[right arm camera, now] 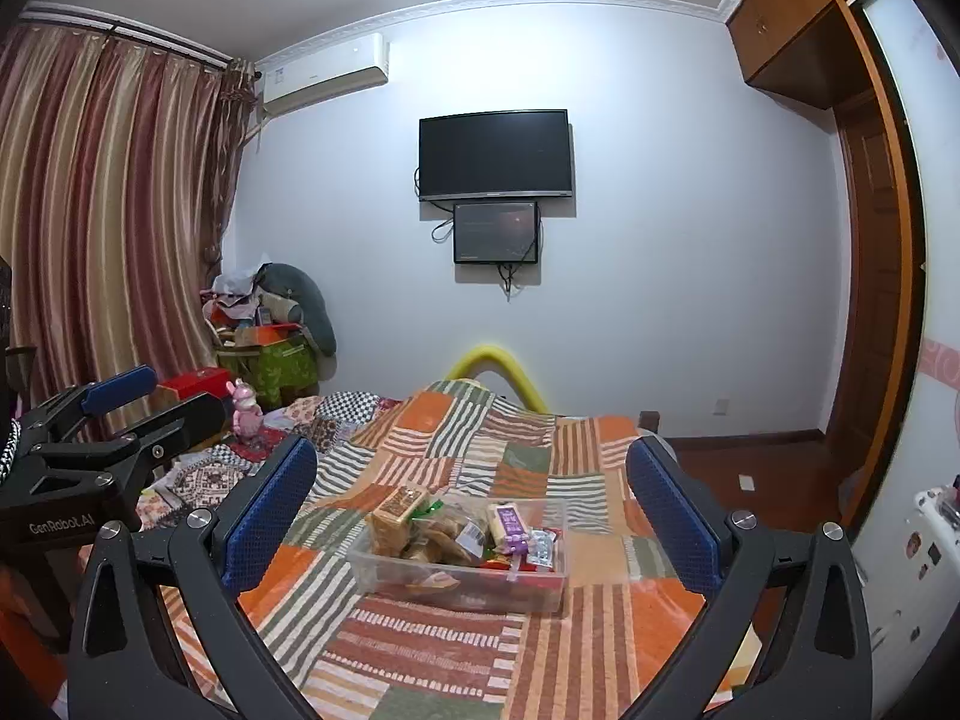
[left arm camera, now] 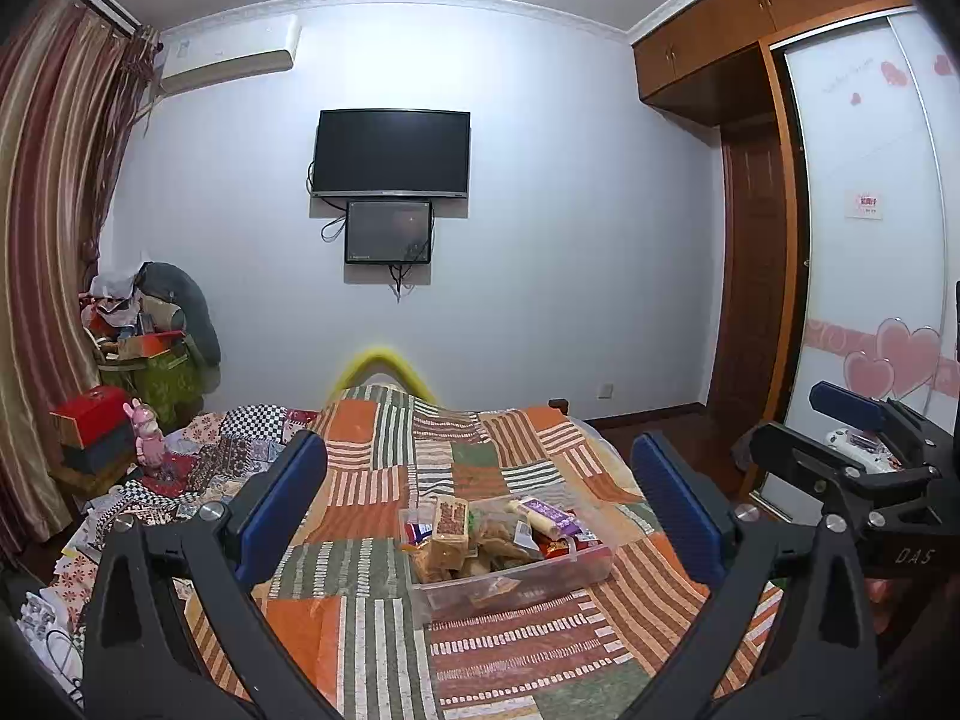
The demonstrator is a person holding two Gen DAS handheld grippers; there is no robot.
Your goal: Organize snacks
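Observation:
A clear plastic box [left arm camera: 558, 577] full of wrapped snacks sits on the patchwork bedspread [left arm camera: 384, 474]; it also shows in the right wrist view [right arm camera: 540, 591]. In it are a brown biscuit pack [left arm camera: 451, 521], a white and purple bar [left arm camera: 543, 515] and several small packets. My left gripper [left arm camera: 480, 504] is open and empty, held above the bed short of the box. My right gripper [right arm camera: 471, 507] is open and empty, also short of the box. Each gripper shows at the edge of the other's view.
The bed's far end has a yellow foam rail [left arm camera: 384, 363]. A pink toy rabbit [left arm camera: 147, 435] and red boxes [left arm camera: 90, 414] lie at the left. A wardrobe [left arm camera: 870, 240] stands at the right, a pile of bags [left arm camera: 156, 348] in the corner.

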